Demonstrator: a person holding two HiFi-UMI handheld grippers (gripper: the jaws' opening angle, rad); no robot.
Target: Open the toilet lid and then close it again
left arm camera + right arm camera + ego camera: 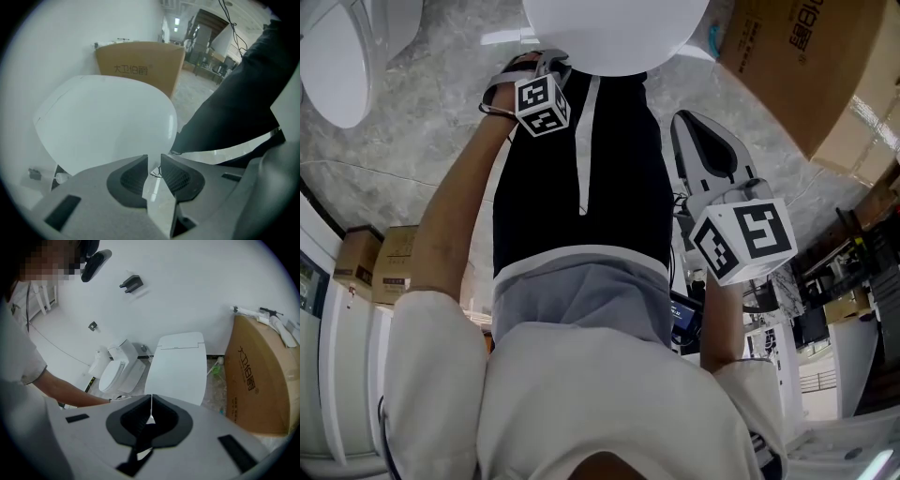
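The white toilet lid [614, 33] lies down on its bowl at the top of the head view, and it fills the left gripper view as a broad rounded shape [108, 126]. My left gripper [542, 67] sits at the lid's front edge, pointing steeply down. Its jaws [154, 166] stand a narrow gap apart, and only floor shows between the pads. My right gripper [687, 120] hangs back beside the person's hip, its jaws [151, 398] shut on nothing. From there I see the whole lid [180, 364] and the person's left arm [70, 394] reaching toward it.
A large cardboard box [811, 66] stands right of the toilet, close to its side [260, 380]. A second white toilet [337, 66] stands to the left [115, 373]. Small cartons [375, 262] sit at the left wall. The floor is grey marble.
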